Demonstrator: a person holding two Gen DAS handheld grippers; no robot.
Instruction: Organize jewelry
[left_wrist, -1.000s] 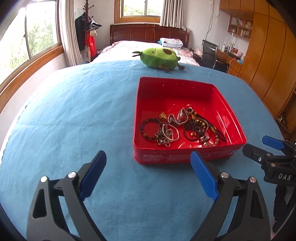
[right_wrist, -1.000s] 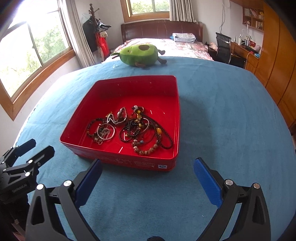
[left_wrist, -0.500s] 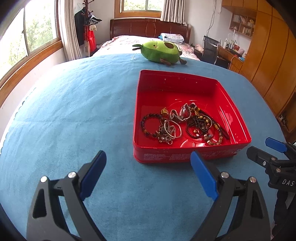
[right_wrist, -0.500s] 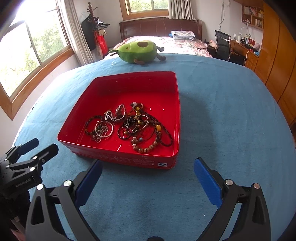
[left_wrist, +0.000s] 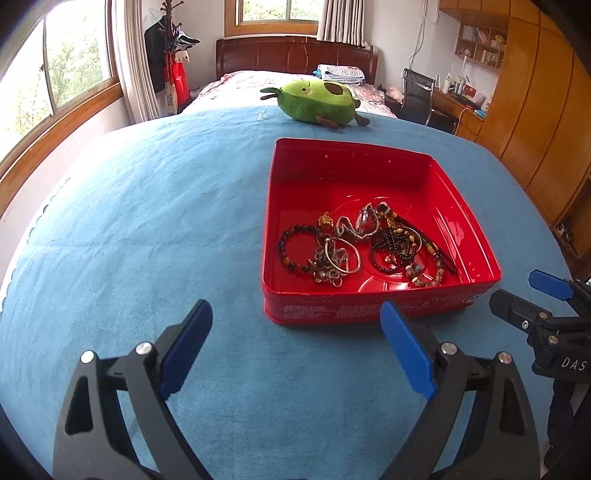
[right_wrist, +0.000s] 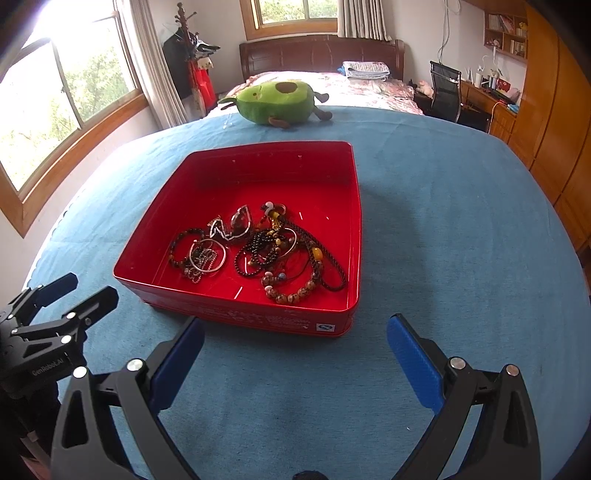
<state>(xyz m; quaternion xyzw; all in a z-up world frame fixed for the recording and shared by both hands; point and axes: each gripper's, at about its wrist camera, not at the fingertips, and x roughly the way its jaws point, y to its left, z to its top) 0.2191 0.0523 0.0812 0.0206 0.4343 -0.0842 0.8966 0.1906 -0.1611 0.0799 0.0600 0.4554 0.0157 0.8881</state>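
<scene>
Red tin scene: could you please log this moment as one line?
left tongs: open | right tongs: open | jewelry: tangled in red tin | nothing held

Both the left gripper (left_wrist: 295, 347) and right gripper (right_wrist: 295, 354) have black frames, silver screws, blue pads.

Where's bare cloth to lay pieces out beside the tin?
Blue cloth left of the red square tin is bare to the window; right side too. Jewelry tangle crowds the tin's near half; green avocado plush sits beyond.

A home bedroom: a bed (left_wrist: 295, 79) with wooden headboard (left_wrist: 295, 55), curtained windows (left_wrist: 55, 74), a coat rack (left_wrist: 170, 33), a desk (left_wrist: 461, 107) and wooden wardrobes (left_wrist: 535, 92).
</scene>
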